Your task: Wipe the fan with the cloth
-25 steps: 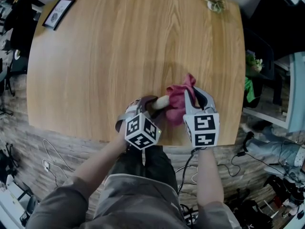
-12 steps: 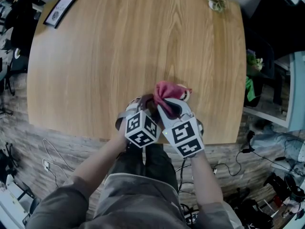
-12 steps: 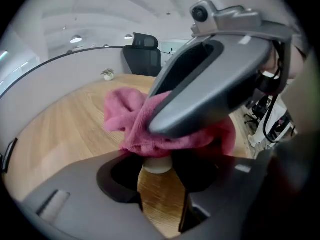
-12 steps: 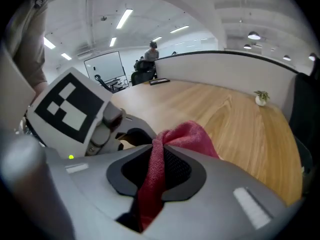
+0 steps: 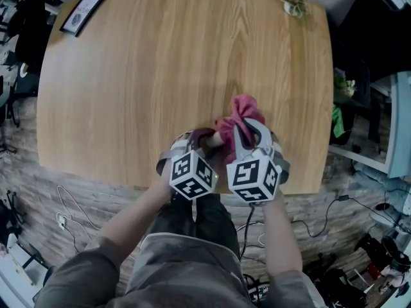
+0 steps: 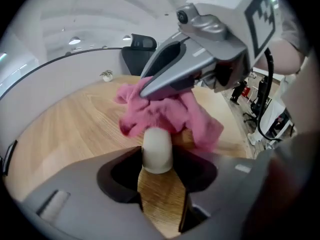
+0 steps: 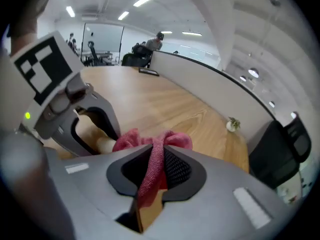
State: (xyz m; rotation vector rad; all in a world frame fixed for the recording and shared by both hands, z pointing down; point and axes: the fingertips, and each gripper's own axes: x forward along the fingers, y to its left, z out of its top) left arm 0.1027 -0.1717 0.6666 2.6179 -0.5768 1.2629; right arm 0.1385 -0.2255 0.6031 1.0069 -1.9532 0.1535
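Note:
A small fan lies near the table's front edge; only its cream handle (image 6: 157, 149) shows, and the cloth hides its head. My left gripper (image 5: 204, 138) is shut on that handle (image 7: 105, 145), which stands between the jaws. A pink cloth (image 5: 241, 111) is bunched over the fan's far end. My right gripper (image 5: 248, 131) is shut on the cloth (image 7: 151, 170), a fold of which is pinched between its jaws and hangs down. In the left gripper view the right gripper (image 6: 150, 87) presses the cloth (image 6: 167, 115) onto the top of the handle.
The wooden table (image 5: 167, 69) stretches away behind the grippers. A framed picture (image 5: 79, 15) lies at its far left corner and a small plant (image 5: 294, 5) at the far right. A black chair (image 6: 138, 44) stands past the far edge. Cables lie on the floor (image 5: 70, 204) in front.
My right gripper has moved left, close beside the left one, and rolled. The cloth went with it across the fan. The left gripper and the handle have stayed still.

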